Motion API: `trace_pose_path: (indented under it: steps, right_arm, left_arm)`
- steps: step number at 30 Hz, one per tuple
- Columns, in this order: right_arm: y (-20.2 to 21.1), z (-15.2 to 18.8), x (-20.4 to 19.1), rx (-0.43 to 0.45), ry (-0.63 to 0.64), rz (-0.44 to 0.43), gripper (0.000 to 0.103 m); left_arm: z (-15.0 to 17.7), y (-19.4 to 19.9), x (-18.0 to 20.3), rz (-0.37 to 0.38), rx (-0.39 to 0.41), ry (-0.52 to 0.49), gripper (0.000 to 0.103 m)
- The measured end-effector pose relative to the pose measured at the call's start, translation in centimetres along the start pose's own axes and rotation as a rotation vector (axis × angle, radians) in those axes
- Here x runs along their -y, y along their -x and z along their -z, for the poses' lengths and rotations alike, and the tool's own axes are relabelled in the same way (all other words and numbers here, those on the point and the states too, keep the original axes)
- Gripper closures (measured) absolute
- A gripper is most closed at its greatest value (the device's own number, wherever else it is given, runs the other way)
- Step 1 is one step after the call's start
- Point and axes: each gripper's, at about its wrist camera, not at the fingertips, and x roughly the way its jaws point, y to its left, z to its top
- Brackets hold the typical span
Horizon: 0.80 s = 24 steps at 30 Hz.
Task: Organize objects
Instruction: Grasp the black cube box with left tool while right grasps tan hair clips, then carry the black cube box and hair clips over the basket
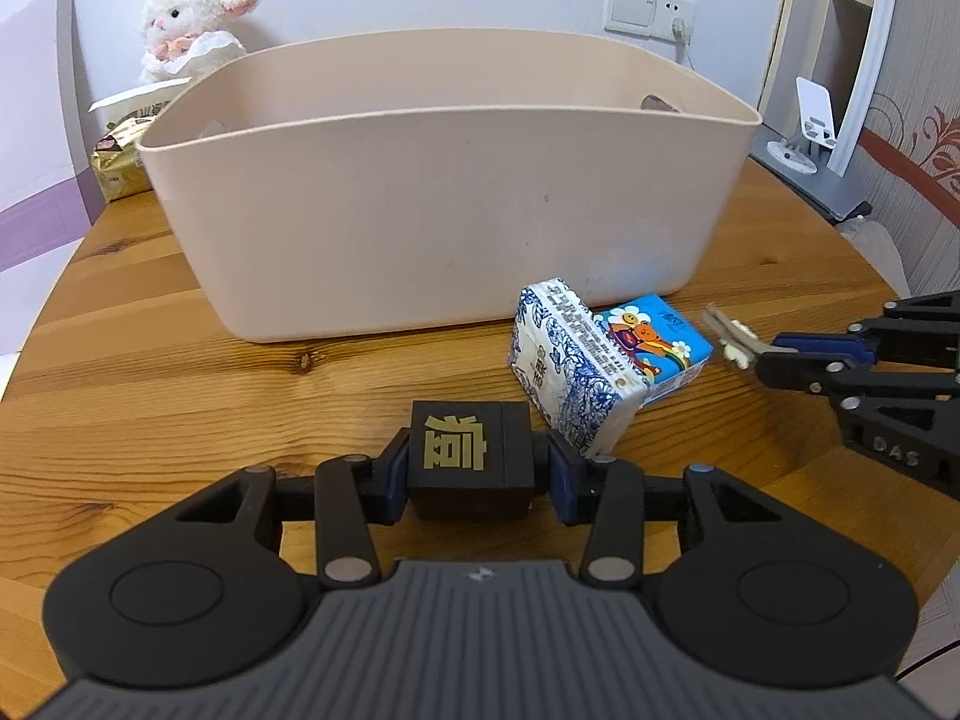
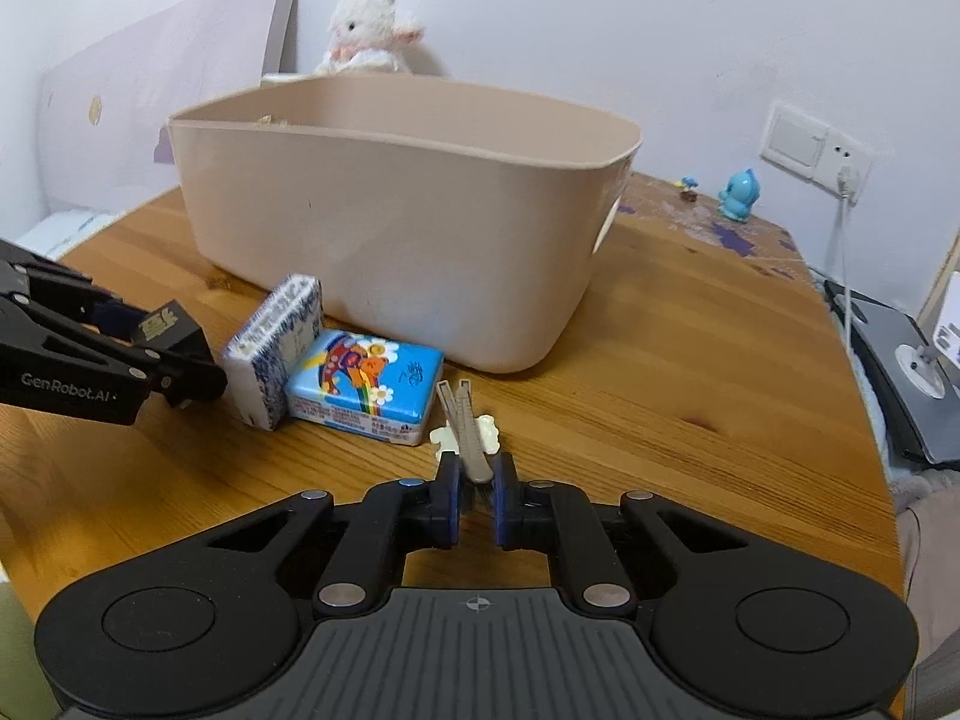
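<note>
A large beige plastic bin (image 1: 420, 222) stands on the wooden table (image 1: 150, 360); it also shows in the right wrist view (image 2: 390, 228). My left gripper (image 1: 474, 468) is shut on a black box with a gold character (image 1: 468, 462), just above the table in front of the bin. Two tissue packs lie by the bin's front: a blue-and-white patterned one (image 1: 564, 372) leaning on a bright blue cartoon one (image 1: 660, 342). My right gripper (image 2: 477, 501) is shut on a grey hair clip with a cream bow (image 2: 465, 426), just right of the packs.
A white plush lamb (image 1: 186, 24) and a gold packet (image 1: 120, 162) sit behind the bin at the left. A blue toy figure (image 2: 738, 195) stands near the wall socket (image 2: 840, 162). A phone stand (image 1: 810, 120) sits on a grey shelf at the right.
</note>
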Motion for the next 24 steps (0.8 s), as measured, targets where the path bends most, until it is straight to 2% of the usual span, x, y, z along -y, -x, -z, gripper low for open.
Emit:
trace_pose_path:
  steps: [4,12,15,18,24]
  right_arm:
    - [2.3,-0.2,-0.3,0.041,0.002,0.019,0.093]
    - [7.2,-2.0,-0.6,0.178,0.009,0.081,0.093]
    - [7.9,-3.3,-0.4,0.226,0.005,0.094,0.093]
    - [8.4,-4.4,-0.5,0.27,0.01,0.149,0.093]
    - [8.7,-7.1,0.0,0.327,-0.004,0.17,0.093]
  left_arm:
    - [-0.1,1.3,-0.2,-0.005,0.022,-0.005,0.056]
    - [-1.2,4.7,-0.4,-0.016,0.1,-0.027,0.056]
    - [-2.0,5.8,-0.5,-0.023,0.131,-0.035,0.056]
    - [-2.9,6.9,-0.6,-0.039,0.165,-0.045,0.056]
    - [-5.4,7.9,-1.5,-0.062,0.216,-0.042,0.056]
